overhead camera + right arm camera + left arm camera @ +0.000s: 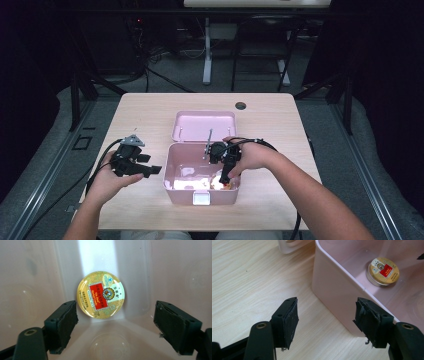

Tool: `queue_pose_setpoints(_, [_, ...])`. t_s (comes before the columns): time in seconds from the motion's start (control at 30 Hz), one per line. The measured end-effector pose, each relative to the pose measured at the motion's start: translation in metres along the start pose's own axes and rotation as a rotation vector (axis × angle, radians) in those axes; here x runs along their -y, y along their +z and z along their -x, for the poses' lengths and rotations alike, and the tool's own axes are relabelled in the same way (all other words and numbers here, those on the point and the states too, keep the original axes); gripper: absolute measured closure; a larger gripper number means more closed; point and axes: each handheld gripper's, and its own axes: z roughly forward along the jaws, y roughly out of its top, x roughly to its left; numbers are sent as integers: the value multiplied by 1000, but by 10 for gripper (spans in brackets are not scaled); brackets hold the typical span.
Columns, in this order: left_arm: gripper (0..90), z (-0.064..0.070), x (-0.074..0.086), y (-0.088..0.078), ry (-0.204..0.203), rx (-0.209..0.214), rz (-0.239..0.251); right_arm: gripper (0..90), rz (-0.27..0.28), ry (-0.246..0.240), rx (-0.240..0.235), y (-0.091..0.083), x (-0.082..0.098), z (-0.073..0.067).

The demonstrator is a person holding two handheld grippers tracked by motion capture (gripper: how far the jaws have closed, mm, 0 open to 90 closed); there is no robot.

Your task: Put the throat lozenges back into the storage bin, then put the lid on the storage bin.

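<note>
Standing on a pale wood table (140, 115), pink box (172, 187), round tin (100, 294) inside, both claws wide open, empty, dark room.

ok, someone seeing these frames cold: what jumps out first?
The pink box, lid open, in the middle of the wooden table. Then the round gold tin with a red label lying flat on the box floor, with the right hand-held gripper poised over it, jaws open and not touching it. The left hand-held gripper waits open beside the box's outer wall.
</note>
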Motion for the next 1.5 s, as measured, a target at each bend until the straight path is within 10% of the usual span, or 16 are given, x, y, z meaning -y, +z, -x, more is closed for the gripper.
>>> queue_pose_setpoints(0.57, [348,4,-1,1,15,3,-4,236,9,-2,32,-15,0,-2])
queue_pose_setpoints(1.5, [349,16,-6,-2,60,4,23,154,85,198,86,-49,17,13])
